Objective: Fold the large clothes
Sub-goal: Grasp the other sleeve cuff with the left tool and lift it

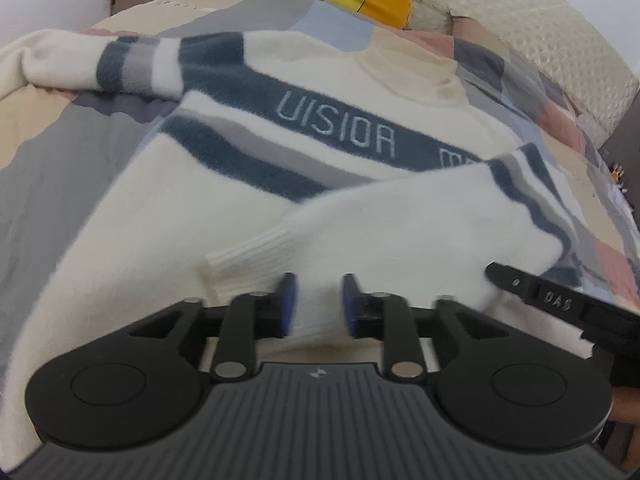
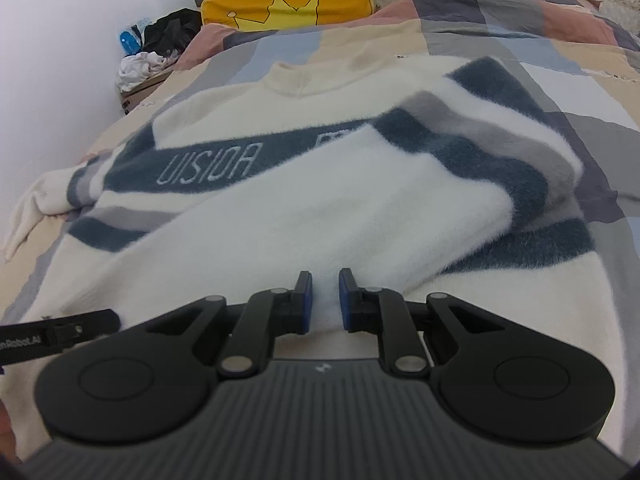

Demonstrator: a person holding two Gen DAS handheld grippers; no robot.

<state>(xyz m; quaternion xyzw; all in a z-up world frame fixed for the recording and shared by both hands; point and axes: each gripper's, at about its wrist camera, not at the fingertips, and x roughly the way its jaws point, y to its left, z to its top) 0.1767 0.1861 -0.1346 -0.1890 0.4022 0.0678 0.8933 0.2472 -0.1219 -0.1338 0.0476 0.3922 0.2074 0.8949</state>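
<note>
The white sweater (image 1: pixel 256 208) fills mid-frame above both grippers. The left gripper (image 1: pixel 318 304) stands apart over its folded sleeve (image 1: pixel 400 232). The right gripper (image 2: pixel 325 300) sits nearly together, sweater fabric between its pads; whether they pinch it, I cannot tell.

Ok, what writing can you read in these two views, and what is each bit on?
"UISIOR": blue chest band of the sweater.
Letters after it on that band: covered by the folded sleeve, unreadable.
"DAS": right gripper finger.
"nRobot.AI", cut off at the edge: left gripper finger.
</note>
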